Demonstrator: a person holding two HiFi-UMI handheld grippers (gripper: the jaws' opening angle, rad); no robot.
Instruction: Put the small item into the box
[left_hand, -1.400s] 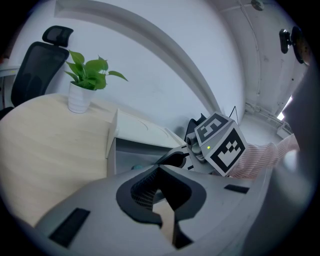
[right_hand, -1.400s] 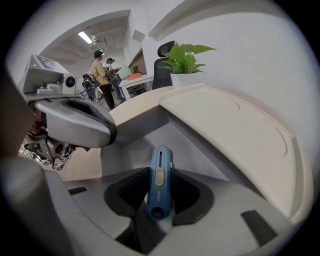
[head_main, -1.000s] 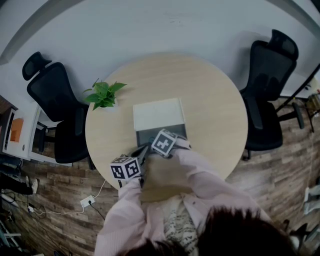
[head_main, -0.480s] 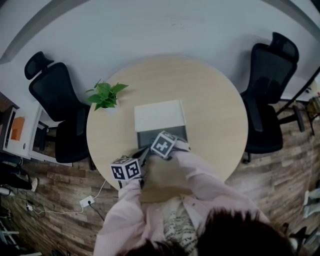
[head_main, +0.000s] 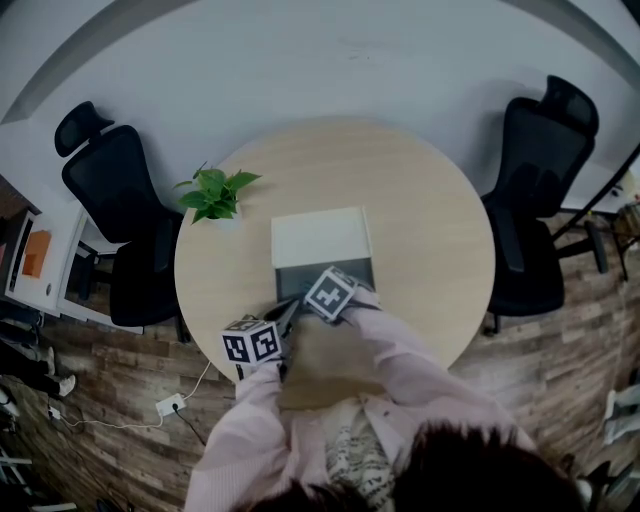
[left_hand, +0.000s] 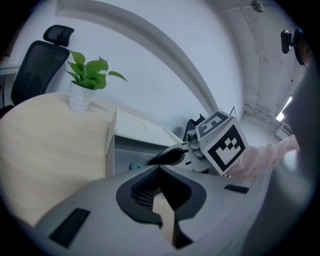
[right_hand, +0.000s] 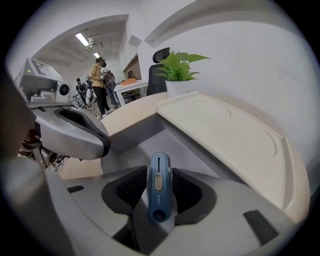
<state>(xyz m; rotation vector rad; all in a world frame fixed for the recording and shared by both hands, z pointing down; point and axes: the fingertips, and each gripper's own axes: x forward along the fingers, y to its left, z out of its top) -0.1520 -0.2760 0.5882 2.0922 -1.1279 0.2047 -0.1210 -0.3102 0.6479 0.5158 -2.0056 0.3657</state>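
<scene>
A small blue box cutter (right_hand: 159, 187) lies lengthwise between the pads of my right gripper (right_hand: 159, 199). Its jaws have just been opening and stand apart from the cutter's sides. The gripper points steeply down over the grey box (right_hand: 165, 142), whose white lid (right_hand: 225, 132) lies folded open behind it. In the head view the right gripper (head_main: 322, 290) hangs over the box's (head_main: 290, 277) near half. My left gripper (head_main: 284, 318) rests just left of it, at the box's front corner. In its own view, the left gripper (left_hand: 160, 202) is shut on nothing.
The box sits on a round wooden table (head_main: 430, 230). A potted plant (head_main: 215, 195) stands at the table's left edge. Two black office chairs (head_main: 110, 215) (head_main: 535, 180) flank the table. People stand far off in the room (right_hand: 100, 85).
The head view has drifted slightly. Both grippers keep their places at the box's near edge; the right marker cube has tilted a touch.
</scene>
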